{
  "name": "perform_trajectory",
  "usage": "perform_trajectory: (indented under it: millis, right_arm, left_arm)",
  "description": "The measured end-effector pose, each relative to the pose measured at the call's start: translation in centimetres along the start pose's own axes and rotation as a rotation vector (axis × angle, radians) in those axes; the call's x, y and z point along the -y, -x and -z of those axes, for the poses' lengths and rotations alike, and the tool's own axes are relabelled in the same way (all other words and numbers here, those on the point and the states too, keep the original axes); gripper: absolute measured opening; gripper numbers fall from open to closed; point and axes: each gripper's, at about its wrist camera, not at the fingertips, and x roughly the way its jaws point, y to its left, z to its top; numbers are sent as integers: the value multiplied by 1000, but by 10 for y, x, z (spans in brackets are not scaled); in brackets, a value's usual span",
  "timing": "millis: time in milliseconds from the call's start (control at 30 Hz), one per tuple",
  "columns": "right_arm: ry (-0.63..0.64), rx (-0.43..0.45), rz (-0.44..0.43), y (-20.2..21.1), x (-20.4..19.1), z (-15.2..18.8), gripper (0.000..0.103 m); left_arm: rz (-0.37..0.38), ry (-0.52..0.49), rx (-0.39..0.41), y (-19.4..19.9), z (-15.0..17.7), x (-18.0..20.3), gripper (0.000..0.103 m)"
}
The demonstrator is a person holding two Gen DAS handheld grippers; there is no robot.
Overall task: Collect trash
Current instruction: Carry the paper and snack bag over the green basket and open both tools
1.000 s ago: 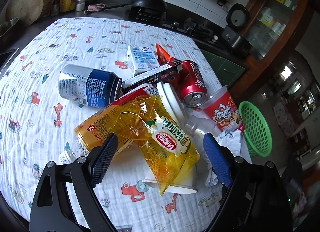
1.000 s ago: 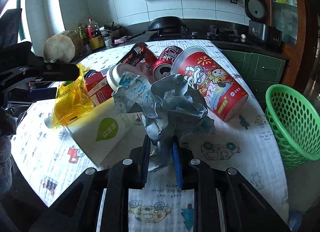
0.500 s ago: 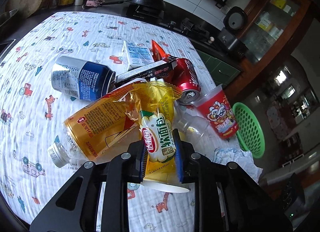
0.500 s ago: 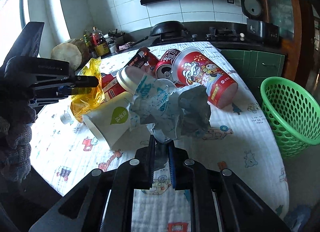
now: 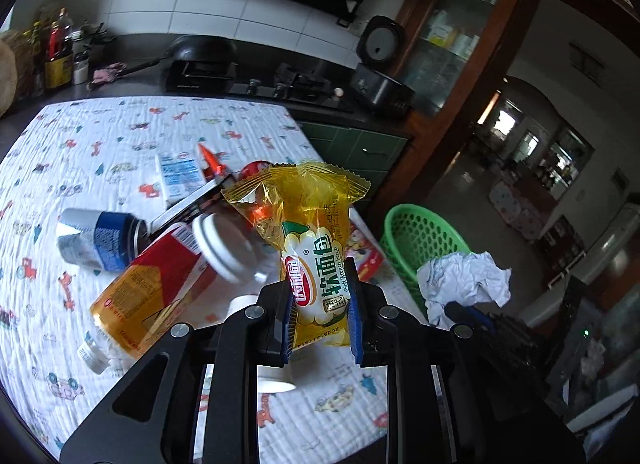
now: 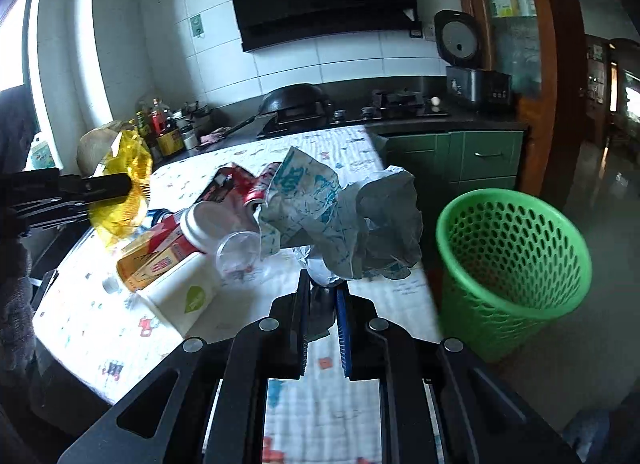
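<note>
My left gripper (image 5: 320, 304) is shut on a yellow bread wrapper (image 5: 308, 232) and holds it up above the table. My right gripper (image 6: 323, 296) is shut on a crumpled paper wad (image 6: 340, 212), lifted off the table edge, left of the green mesh basket (image 6: 516, 264). The basket also shows in the left wrist view (image 5: 420, 236), with the paper wad (image 5: 464, 280) in front of it. The left gripper with the wrapper (image 6: 124, 192) shows at the left of the right wrist view.
On the patterned tablecloth (image 5: 120, 136) lie a yellow tea bottle (image 5: 148, 284), a blue can (image 5: 96, 240), a milk carton (image 5: 178, 176), a red can (image 6: 260, 188), a white paper cup (image 6: 180, 296) and a clear plastic cup (image 6: 240, 252). A stove and counter stand behind.
My left gripper closed on the yellow wrapper and lifted it off the pile. My right gripper raised the paper wad and moved it right, towards the green basket.
</note>
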Motion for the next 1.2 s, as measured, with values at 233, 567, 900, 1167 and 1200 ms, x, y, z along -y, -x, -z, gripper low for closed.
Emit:
perform_trajectory:
  millis: [233, 567, 900, 1167, 1200]
  right_arm:
    - [-51, -63, 182, -23, 91, -20, 13]
    - [-94, -188, 265, -80, 184, -20, 21]
    - [-91, -131, 307, -68, 211, -8, 55]
    - [-98, -63, 308, -33, 210, 6, 67]
    - [-95, -57, 309, -29, 209, 8, 67]
  left_arm:
    - [126, -124, -36, -35, -27, 64, 20]
    - [225, -237, -201, -135, -53, 140, 20]
    - [246, -276, -378, -250, -55, 192, 21]
    - [240, -306, -415, -294, -38, 224, 37]
    - [238, -314, -413, -296, -36, 228, 45]
